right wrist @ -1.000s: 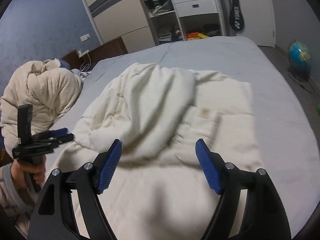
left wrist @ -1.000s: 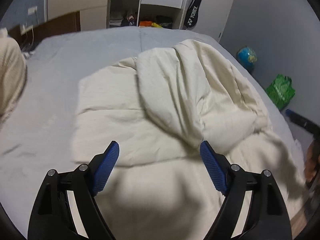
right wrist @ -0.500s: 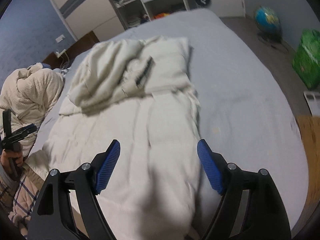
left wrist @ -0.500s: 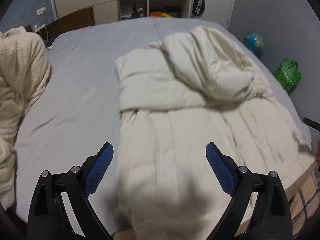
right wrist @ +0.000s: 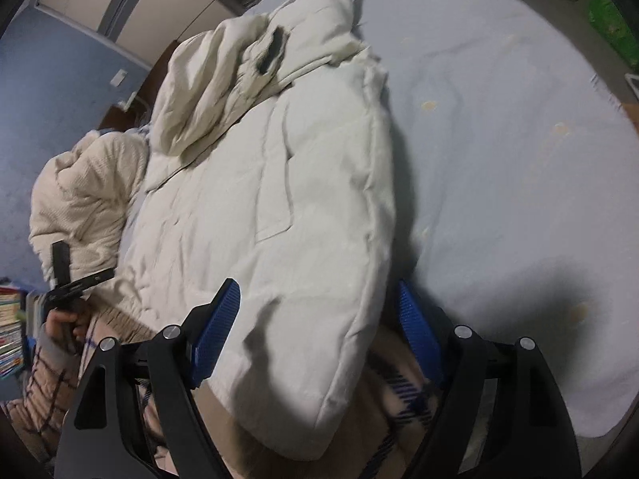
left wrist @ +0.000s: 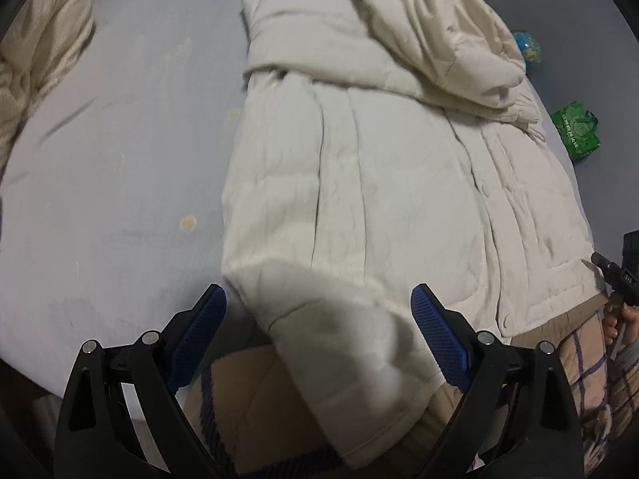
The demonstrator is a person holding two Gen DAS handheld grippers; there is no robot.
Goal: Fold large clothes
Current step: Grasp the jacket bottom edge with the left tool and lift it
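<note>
A cream padded coat [left wrist: 399, 183] lies spread on the grey-blue bed sheet [left wrist: 120, 159], with its hood and a folded-in sleeve bunched at the far end. The hem hangs over the near edge of the bed. My left gripper [left wrist: 319, 339] is open above the hem's left corner, which sits loose between the blue pads [left wrist: 199, 335]. In the right wrist view the coat [right wrist: 299, 199] runs away from me. My right gripper [right wrist: 315, 331] is open over the hem's right corner. The coat's edge partly covers its right pad [right wrist: 415, 331].
A cream knitted blanket [right wrist: 88, 199] is heaped at the left of the bed. A green bag [left wrist: 577, 131] and a globe [left wrist: 529, 46] are on the floor to the right. A person's checked trousers [left wrist: 591, 359] press against the bed's near edge. Books [right wrist: 10, 327] are stacked far left.
Both grippers have drawn back from the coat's hood end to the bed's near edge and tipped downward. The hem corners now lie between their fingers. The left fingers stand slightly wider.
</note>
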